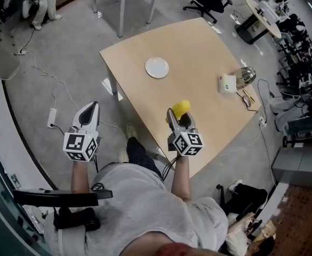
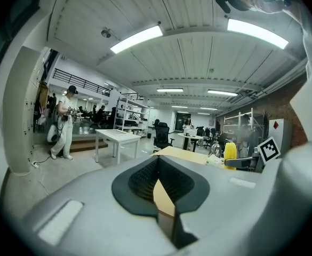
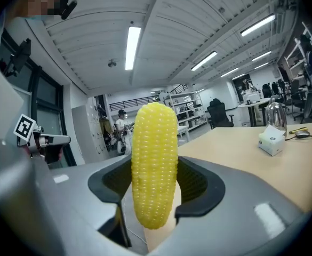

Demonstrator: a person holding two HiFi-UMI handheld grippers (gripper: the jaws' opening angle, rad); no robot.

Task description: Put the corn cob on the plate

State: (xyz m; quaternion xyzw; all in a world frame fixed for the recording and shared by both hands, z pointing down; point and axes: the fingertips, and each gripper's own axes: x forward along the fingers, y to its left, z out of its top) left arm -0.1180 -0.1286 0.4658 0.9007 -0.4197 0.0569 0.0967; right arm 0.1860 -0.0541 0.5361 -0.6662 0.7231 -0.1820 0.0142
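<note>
Head view: right tongs [image 1: 180, 117] clench corn cob [image 1: 182, 107], half hidden; left tongs [image 1: 94, 106] closed.

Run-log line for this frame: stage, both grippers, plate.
stage: corn cob held above table edge | right gripper: shut on corn cob | left gripper: shut, empty, off table | plate: empty, on table
</note>
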